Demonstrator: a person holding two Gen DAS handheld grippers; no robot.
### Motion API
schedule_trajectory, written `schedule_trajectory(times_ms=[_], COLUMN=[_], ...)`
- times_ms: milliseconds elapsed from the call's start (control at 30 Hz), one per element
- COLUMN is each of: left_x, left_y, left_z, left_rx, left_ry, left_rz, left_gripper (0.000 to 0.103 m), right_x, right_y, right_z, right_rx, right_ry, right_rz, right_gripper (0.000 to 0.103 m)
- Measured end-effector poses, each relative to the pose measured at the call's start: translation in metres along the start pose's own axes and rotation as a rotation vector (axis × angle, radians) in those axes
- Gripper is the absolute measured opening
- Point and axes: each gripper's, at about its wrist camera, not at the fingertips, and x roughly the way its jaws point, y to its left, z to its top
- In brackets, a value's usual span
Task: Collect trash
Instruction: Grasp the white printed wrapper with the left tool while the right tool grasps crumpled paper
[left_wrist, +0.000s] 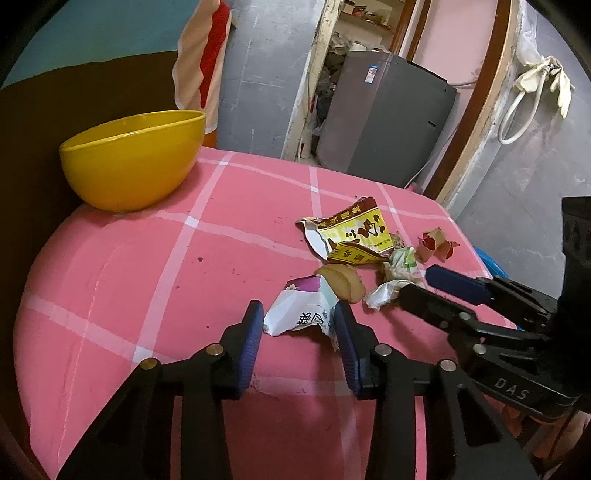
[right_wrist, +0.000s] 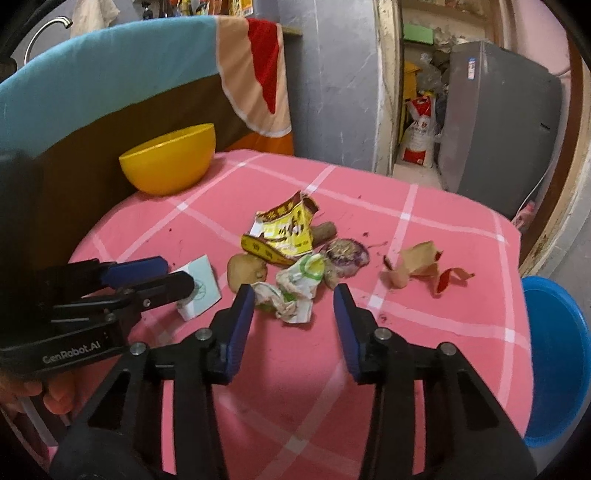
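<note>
Trash lies on a pink checked table. My left gripper is open, its fingers either side of a white and purple carton, seen as a white box in the right wrist view. My right gripper is open around a crumpled white-green wrapper, also in the left view. A yellow-brown snack packet, a potato piece, a purple vegetable scrap and brown-red peels lie near. A yellow bowl stands at the table's far left.
A blue bin stands below the table's right edge. A chair back with a teal and brown cover rises behind the bowl. A grey appliance stands behind the table.
</note>
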Motion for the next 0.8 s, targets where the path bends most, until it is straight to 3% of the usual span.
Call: schedule_trajectory(times_ms=[167,267,333,433,800], left_x=[-0.001,0.000,0.000,-0.001,-0.010], left_y=[0.000,-0.003,-0.005,-0.011,-0.018], left_z=[0.000,0.001,0.001,0.001,-0.004], left_rx=[0.004,0.015,0.029,0.063,0.080], left_ry=[0.005,0.005,0.005,-0.004,-0.035], left_rz=[-0.005,-0.003,-0.012,0.008,0.030], left_gripper=[0.031,0.028,0.019,0.017,0.011], right_x=[0.009,0.013,0.014,0.014,-0.005], right_y=[-0.002,-0.005,-0.006,-0.005,-0.002], right_z=[0.001,0.001,0.001,0.000,-0.007], right_rx=[0.014,0.029,0.035,0.034,0.021], right_ry=[0.042,0.058,0.061,0.064,0.009], right_rz=[0.024,0.041,0.046,0.054,0.047], right_gripper=[0.035,0.026,0.015,0.009,0.006])
